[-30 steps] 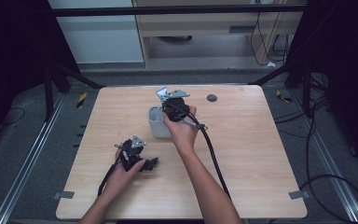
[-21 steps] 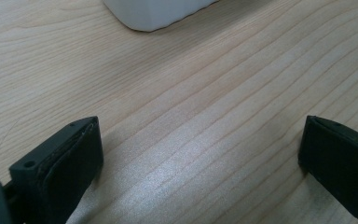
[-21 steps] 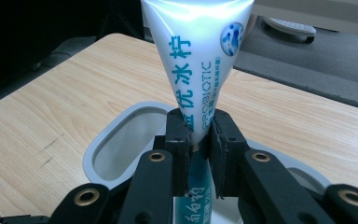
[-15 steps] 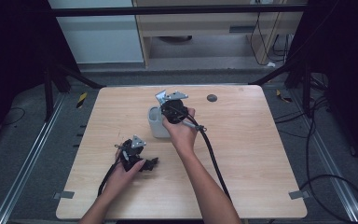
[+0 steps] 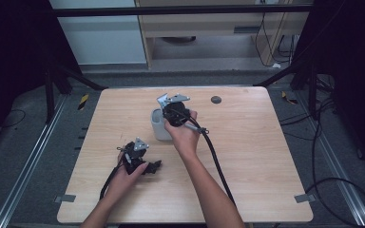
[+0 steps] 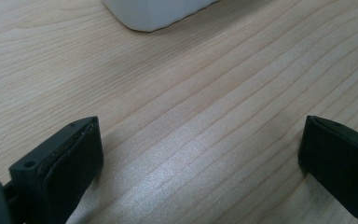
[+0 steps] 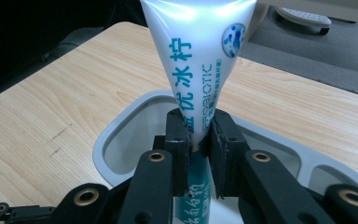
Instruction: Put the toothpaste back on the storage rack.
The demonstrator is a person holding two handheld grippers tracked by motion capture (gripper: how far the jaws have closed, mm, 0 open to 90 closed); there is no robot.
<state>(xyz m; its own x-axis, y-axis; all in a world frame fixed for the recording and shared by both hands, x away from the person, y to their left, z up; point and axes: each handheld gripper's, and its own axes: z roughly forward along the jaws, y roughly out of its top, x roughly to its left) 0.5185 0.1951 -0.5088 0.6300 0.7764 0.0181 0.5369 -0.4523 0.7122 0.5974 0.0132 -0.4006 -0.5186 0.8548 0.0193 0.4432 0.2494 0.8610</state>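
My right gripper (image 7: 199,135) is shut on a white toothpaste tube (image 7: 196,70) with teal print. The tube stands upright between the pads, its lower end down inside a pale grey holder cup (image 7: 116,135). In the high view the right gripper (image 5: 173,107) is over that cup (image 5: 158,126) near the table's middle. The left gripper (image 5: 153,166) rests on the wood nearer the front, held by the left hand. In the left gripper view it (image 6: 200,154) stands open over bare wood, with the cup's base (image 6: 154,11) farther ahead.
A small dark round disc (image 5: 215,99) lies near the table's far edge. The wooden table (image 5: 266,156) has free room on its right half. A black cable (image 5: 216,159) trails from the right gripper along the forearm.
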